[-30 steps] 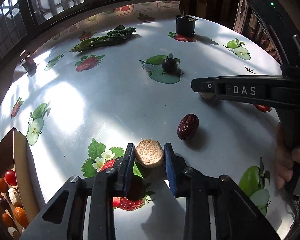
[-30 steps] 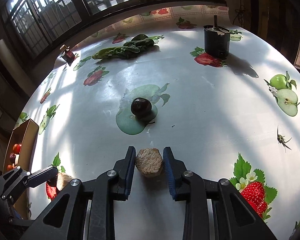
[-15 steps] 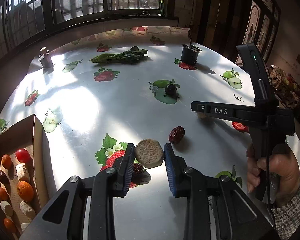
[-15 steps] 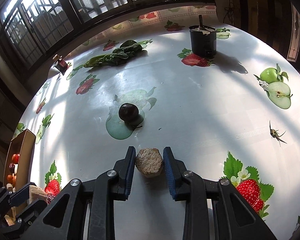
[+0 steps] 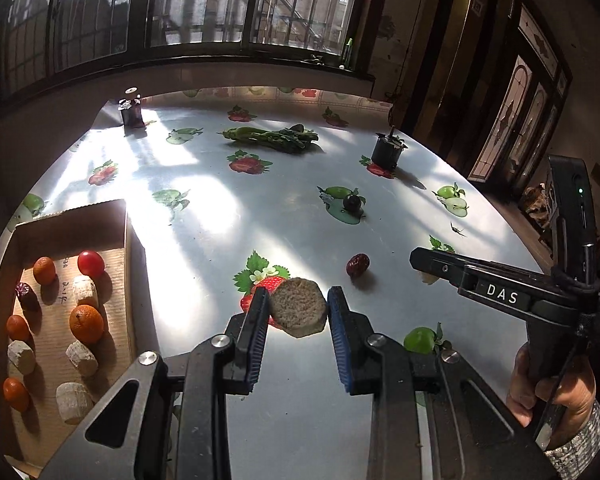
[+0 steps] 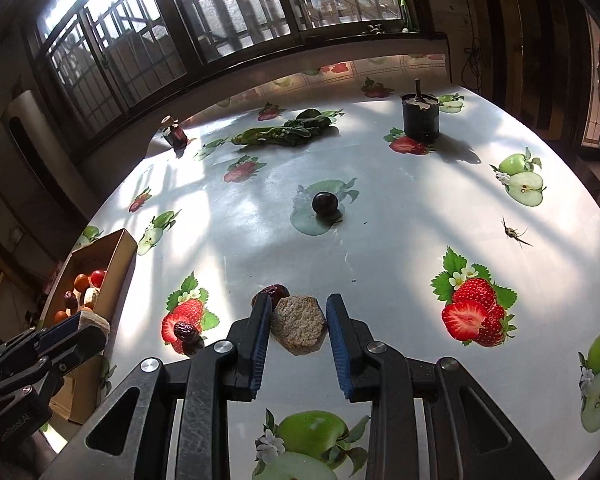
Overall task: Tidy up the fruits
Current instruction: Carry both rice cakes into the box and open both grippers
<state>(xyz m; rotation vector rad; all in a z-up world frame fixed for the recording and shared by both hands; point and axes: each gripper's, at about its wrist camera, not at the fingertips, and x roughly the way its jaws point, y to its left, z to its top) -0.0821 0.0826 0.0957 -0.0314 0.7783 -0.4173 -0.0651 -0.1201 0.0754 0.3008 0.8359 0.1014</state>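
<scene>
My left gripper (image 5: 298, 308) is shut on a tan sugarcane piece (image 5: 298, 312) and holds it above the table, right of the cardboard box (image 5: 130, 240). The box holds small oranges (image 5: 86, 323), a cherry tomato (image 5: 91, 263), a date and several pale cane pieces. My right gripper (image 6: 298, 318) is shut on another tan sugarcane piece (image 6: 299, 322), also lifted. It shows in the left wrist view (image 5: 430, 270) at the right. A red date (image 5: 357, 264) and a dark plum (image 5: 352, 203) lie on the table. Another date (image 6: 184, 330) lies on a strawberry print.
The round table (image 5: 220, 216) has a fruit-print cloth. Leafy greens (image 5: 272, 138), a black cup (image 5: 386, 154) and a small dark bottle (image 5: 131, 110) stand at the far side. Windows and a ledge lie behind. The box sits at the table's left edge.
Both grippers have risen from the table with their cane pieces. The left one has swung left, bringing the box further into view. The right one has drawn back toward me.
</scene>
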